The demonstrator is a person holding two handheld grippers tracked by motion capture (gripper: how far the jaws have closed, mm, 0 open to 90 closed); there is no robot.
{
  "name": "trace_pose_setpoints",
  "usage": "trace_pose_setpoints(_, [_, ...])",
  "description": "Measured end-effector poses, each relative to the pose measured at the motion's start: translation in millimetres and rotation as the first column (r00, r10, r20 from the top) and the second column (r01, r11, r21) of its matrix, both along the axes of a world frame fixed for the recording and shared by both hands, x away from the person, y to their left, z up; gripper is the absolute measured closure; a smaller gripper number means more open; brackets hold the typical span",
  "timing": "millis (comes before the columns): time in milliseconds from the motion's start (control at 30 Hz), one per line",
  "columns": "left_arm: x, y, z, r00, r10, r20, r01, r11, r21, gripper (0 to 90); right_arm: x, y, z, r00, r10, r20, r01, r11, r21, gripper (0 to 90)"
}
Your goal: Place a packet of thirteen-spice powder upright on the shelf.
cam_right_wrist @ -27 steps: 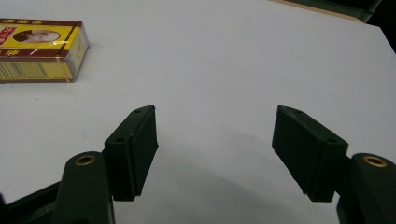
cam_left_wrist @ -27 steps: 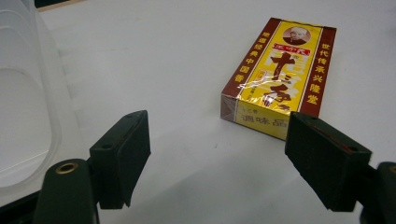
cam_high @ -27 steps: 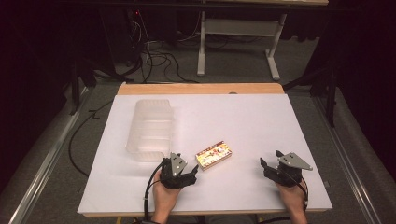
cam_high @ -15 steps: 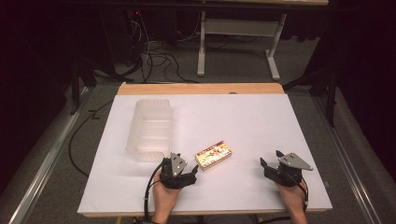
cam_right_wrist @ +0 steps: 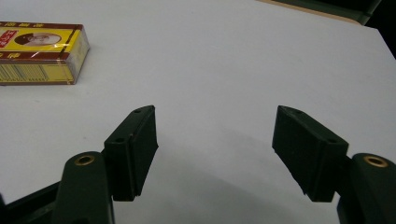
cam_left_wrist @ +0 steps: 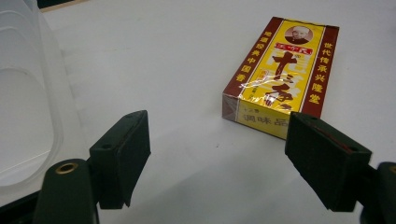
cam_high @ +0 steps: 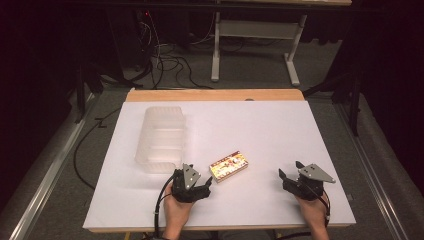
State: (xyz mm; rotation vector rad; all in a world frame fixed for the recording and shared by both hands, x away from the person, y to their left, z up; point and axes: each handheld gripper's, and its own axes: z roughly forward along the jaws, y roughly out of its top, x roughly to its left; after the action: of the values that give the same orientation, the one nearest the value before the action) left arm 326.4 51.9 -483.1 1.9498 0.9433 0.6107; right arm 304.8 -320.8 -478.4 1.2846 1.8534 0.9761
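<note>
So from the high view the flat yellow and dark-red cardboard box [cam_high: 228,165] lies on the white table top [cam_high: 260,130], just ahead and to the right of the left gripper [cam_high: 200,186], with a translucent ribbed plastic tub [cam_high: 161,137] just behind that gripper. The left gripper view gets you the detail: glossy wrap over the box [cam_left_wrist: 280,77], printed characters, a small portrait, and the tub's curved cloudy wall [cam_left_wrist: 25,93] at the edge. Left gripper [cam_left_wrist: 217,149] jaws are spread wide, nothing between them. Right gripper [cam_high: 291,176] sits well apart to the right, jaws equally wide and empty [cam_right_wrist: 215,144], matte black blocky pads.
</note>
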Motion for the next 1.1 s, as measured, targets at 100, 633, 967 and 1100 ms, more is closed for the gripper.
trace_pose_setpoints(100, [-0.3,-0.5,0.1,1.0,-0.003,0.003,0.003,1.0,0.004,23.0,0.4,-0.2,0.0,1.0,0.004,0.0,-0.004,1.0,-0.003,31.2])
trace_pose_setpoints(633, [-0.4,-1.8,4.1,0.9991,-0.034,-0.025,0.033,0.9993,-0.018,18.2,0.9,0.6,0.0,1.0,0.003,-0.009,-0.003,1.0,-0.008,31.2])
trace_pose_setpoints(967, [-0.1,-10.5,16.6,0.9948,-0.093,-0.041,0.092,0.9956,-0.013,15.7,0.8,0.1,0.1,1.0,0.004,-0.006,-0.004,1.0,-0.011,31.2])
trace_pose_setpoints(1100, [1.5,-14.6,20.6,0.9927,-0.109,-0.051,0.108,0.9939,-0.02,15.5,0.6,0.2,0.1,1.0,0.002,-0.003,-0.002,1.0,-0.011,31.2])
